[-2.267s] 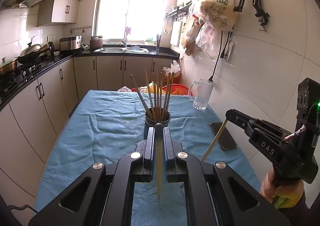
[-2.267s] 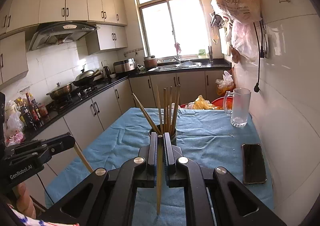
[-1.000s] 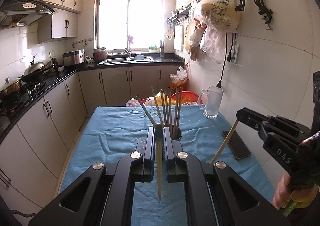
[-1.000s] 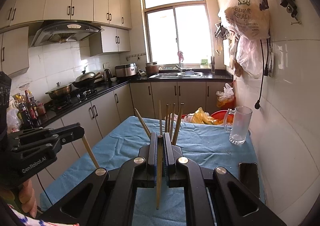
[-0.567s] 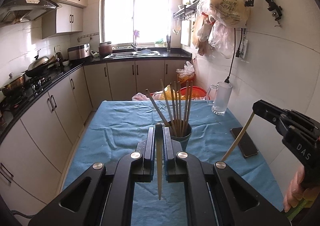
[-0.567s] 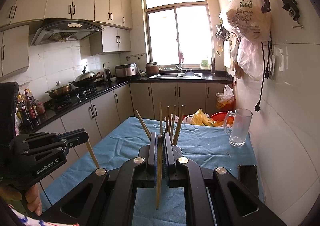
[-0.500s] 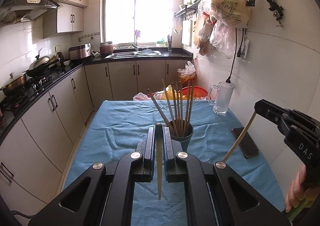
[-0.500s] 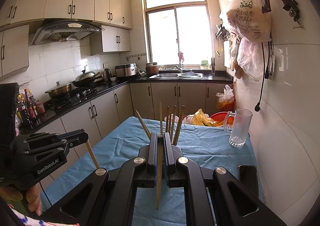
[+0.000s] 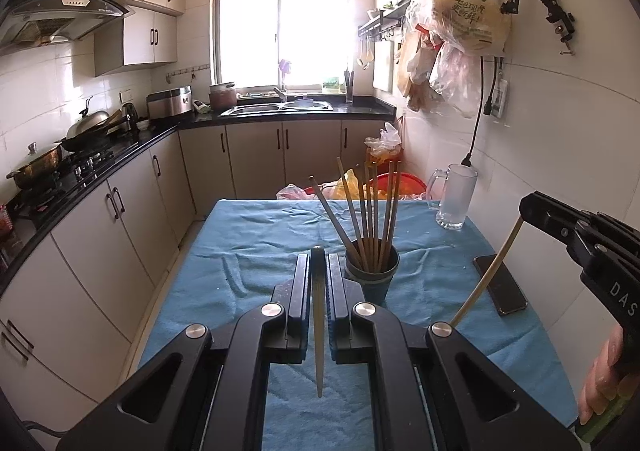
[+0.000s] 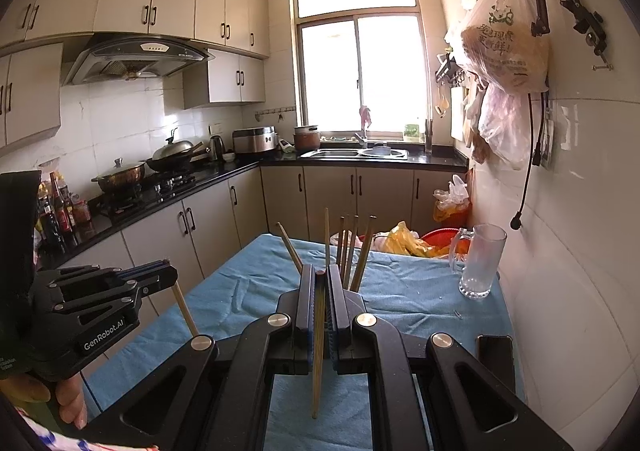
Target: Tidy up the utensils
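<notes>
Your left claw (image 9: pixel 319 263) is clamped tight on a single chopstick (image 9: pixel 318 331), which runs back between the closed jaws with its thin tip pointing toward you. Your right claw (image 10: pixel 319 279) is likewise closed on its own chopstick (image 10: pixel 318 351), held the same way, tip hanging near the camera. In the left wrist view the right claw shows at the far right edge, its chopstick slanting down and to the left below the jaws; in the right wrist view the left claw sits at the lower left with its stick angled down toward the desk.

Just beyond the left claw, a little to its right, stands the dark round cup (image 9: pixel 372 271) on the blue cloth (image 9: pixel 248 235) that covers the desk. A bundle of chopsticks (image 9: pixel 370 207) stands upright in it, one leaning out to the left. From the right wrist view the cup itself is hidden behind the claw and only the sticks' upper ends rise above the jaws.

Farther right on the cloth lies a dark phone (image 9: pixel 500 285), flat, near the wall. Beyond it, at the far right corner of the desk, stands a clear glass mug (image 9: pixel 456 197). Past the far end of the desk you see a red basin (image 9: pixel 404 185) with plastic bags, then the cabinets and sink under the window.
</notes>
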The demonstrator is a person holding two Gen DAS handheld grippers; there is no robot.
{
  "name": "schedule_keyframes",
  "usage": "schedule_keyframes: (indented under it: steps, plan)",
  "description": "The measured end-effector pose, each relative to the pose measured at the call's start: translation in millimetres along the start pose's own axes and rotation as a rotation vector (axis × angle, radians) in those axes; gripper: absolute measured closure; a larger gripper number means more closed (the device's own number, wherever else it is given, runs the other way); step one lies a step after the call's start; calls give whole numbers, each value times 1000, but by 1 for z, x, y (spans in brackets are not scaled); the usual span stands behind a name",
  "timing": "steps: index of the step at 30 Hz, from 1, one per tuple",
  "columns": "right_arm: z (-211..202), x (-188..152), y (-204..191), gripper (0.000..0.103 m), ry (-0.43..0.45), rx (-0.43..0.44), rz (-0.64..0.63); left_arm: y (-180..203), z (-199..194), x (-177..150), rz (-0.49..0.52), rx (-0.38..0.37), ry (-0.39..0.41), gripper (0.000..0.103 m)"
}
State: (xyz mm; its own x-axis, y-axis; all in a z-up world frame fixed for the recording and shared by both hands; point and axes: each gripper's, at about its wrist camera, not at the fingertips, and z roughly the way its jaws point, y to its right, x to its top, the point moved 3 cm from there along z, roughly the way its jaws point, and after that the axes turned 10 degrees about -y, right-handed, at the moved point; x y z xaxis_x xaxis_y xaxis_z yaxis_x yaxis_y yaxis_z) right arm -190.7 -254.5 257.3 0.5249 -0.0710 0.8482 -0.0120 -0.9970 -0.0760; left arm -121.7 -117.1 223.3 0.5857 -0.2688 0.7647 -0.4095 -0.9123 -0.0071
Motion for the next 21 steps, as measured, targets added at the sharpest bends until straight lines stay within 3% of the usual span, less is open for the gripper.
schedule_keyframes:
  steps: [21]
  plan:
    - [-7,13,-8,97,17,2,-6,0,-16,3,-2,-3,25,96]
